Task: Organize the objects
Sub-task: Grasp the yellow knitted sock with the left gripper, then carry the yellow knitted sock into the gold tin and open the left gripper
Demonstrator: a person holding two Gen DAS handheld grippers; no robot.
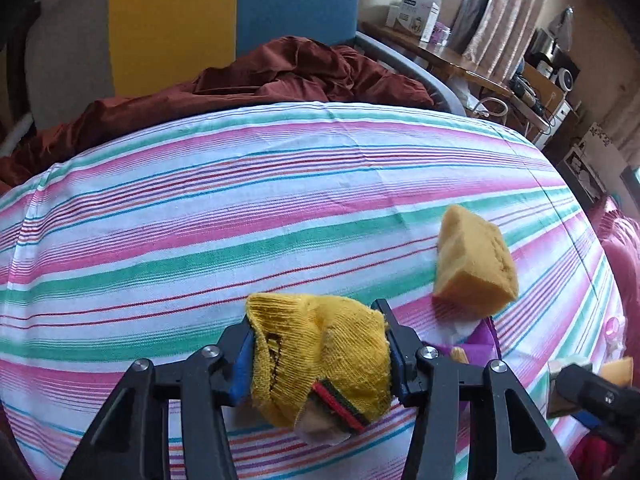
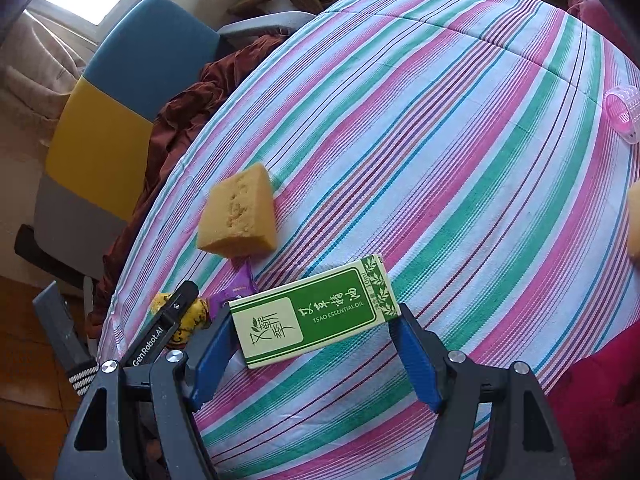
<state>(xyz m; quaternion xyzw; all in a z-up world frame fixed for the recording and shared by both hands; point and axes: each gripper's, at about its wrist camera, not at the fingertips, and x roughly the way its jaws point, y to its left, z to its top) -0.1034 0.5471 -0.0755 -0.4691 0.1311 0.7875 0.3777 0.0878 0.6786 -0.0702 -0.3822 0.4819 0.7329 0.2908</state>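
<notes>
Stripes of pink, green and white run across the bedsheet (image 1: 280, 200) that fills most of the left wrist view. At the bottom centre the left gripper (image 1: 320, 354) has its blue-padded fingers (image 1: 240, 368) pressed against both sides of a bunched yellow sock (image 1: 320, 352) with a red, green and black band near its cuff. To the right of it, apart from the sock, a yellow sponge block (image 1: 474, 264) stands on the sheet, with a purple wrapper (image 1: 478, 340) just below it. A dark red cloth (image 1: 280, 76) lies heaped along the upper edge of the sheet, before a chair back (image 1: 192, 20) in grey, yellow and blue. Part of the right gripper (image 1: 600, 396) shows at the lower right edge; from here I cannot tell how its fingers stand. In the right wrist view the right gripper (image 2: 316, 334) sits at the bottom centre, its fingers (image 2: 416, 356) spread fairly wide and closed on the two ends of a green and cream box (image 2: 316, 312) that lies crosswise between them. Up and to the left of the box the sponge block (image 2: 240, 216) rests on the striped bedsheet (image 2: 440, 140), the purple wrapper (image 2: 236, 288) between the two. At the lower left the left gripper (image 2: 168, 320) shows with the yellow sock (image 2: 192, 316). A pink hair roller (image 2: 624, 114) lies at the right edge of the frame.
</notes>
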